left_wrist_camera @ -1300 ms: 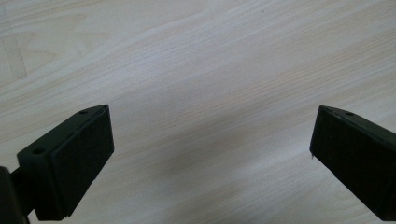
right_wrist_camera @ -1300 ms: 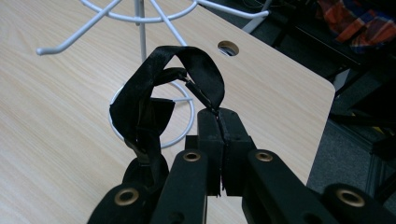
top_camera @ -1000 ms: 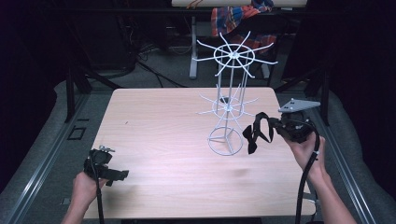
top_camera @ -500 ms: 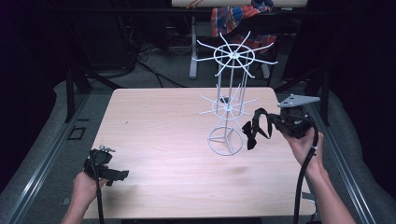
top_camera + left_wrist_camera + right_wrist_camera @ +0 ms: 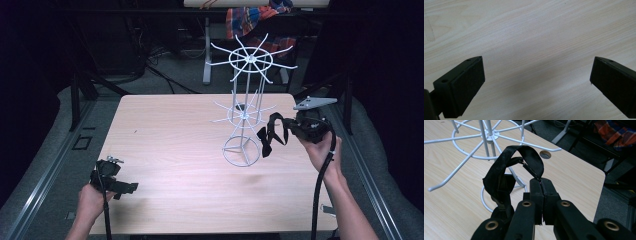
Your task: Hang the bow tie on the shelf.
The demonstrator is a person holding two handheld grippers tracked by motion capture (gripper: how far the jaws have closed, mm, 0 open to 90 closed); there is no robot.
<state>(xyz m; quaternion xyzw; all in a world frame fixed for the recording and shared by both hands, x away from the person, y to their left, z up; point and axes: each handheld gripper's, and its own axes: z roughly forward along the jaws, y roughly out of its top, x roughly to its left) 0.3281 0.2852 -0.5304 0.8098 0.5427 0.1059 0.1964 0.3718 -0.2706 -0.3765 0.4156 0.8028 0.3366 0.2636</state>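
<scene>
We pinch black strap (image 5: 506, 170) in clamped right gripper (image 5: 541, 185) beside white wire rack (image 5: 245, 107); loop should slide squarely over near arm. Left gripper (image 5: 536, 75) idle, jaws wide, empty.

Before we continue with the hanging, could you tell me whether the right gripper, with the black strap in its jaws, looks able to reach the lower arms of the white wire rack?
Probably yes. The right gripper, shut on the black strap, is beside the white wire rack, with nothing between them.
</scene>
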